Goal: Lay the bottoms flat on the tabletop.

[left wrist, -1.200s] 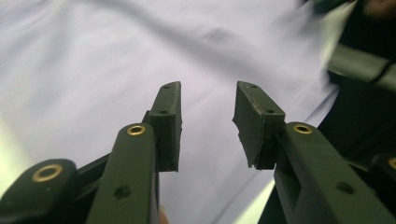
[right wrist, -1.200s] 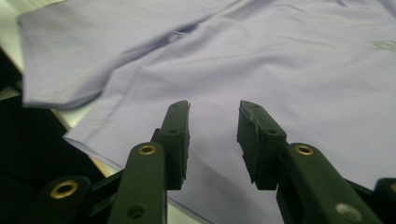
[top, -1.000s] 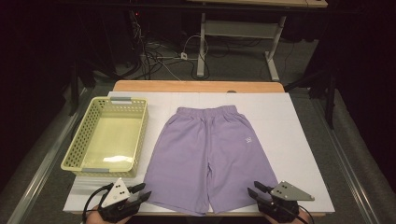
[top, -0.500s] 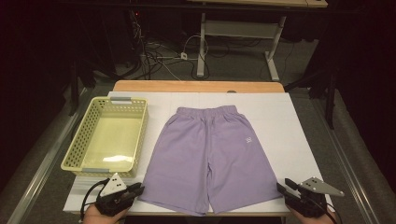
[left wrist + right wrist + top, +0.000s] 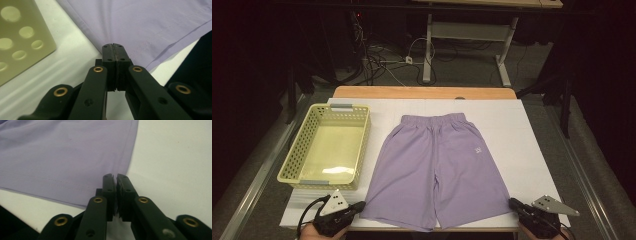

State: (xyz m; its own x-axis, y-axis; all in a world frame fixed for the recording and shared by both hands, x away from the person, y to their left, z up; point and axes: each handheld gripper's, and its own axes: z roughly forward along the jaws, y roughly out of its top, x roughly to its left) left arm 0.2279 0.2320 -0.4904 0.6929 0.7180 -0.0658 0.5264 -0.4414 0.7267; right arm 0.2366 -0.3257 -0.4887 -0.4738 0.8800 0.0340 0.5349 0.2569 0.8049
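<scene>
Purple shorts point(image 5: 437, 165) lie flat on the white table top point(image 5: 522, 130), waistband away from me. My left gripper point(image 5: 361, 205) rests at the near left hem corner. In the left gripper view the gripper point(image 5: 115, 46) has its tips at the edge of the shorts point(image 5: 150, 22). Its jaws have just been closing and meet, with no cloth seen between them. My right gripper point(image 5: 513, 202) sits at the near right hem corner. In the right gripper view the gripper point(image 5: 115, 176) reaches the side seam of the shorts point(image 5: 62, 152). Its jaws have also just closed, nothing showing between them.
A yellow perforated basket point(image 5: 342, 182) stands empty left of the shorts, its wall point(image 5: 22, 37) near my left gripper. Bare white table point(image 5: 175, 157) lies right of the shorts. Beyond the table's far wooden edge are cables and a metal frame on the floor.
Both grippers' jaws have gone from open to closed. The right gripper slid to the right, off the shorts' leg to its outer corner. The left gripper stayed put.
</scene>
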